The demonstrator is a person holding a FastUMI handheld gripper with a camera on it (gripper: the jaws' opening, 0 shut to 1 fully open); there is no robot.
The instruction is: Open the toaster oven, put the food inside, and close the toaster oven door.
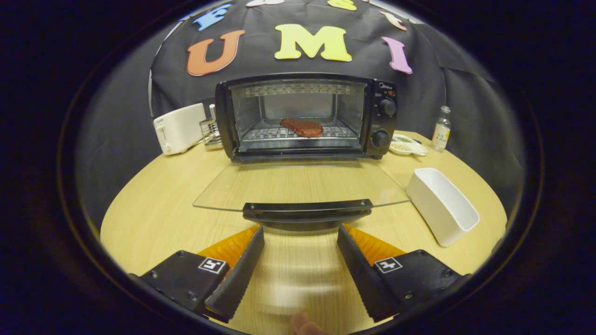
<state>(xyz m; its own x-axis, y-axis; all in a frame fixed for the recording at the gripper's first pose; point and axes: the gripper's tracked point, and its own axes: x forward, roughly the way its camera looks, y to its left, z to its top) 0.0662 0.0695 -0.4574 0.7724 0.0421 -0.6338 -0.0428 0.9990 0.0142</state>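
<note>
With the steak (301, 127) on the rack inside the toaster oven (307, 116), the gripper (300, 232) sits spread and empty just below the door handle (307, 209), so lift squarely under its middle to swing the glass door (298, 186) shut.

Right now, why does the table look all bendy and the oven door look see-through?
Gripper view: the fisheye lens bows the table into a curve; the oven door is clear glass, folded down flat, so wood shows through; the meat inside is sharp; the open gripper sits just before the door handle.
</note>
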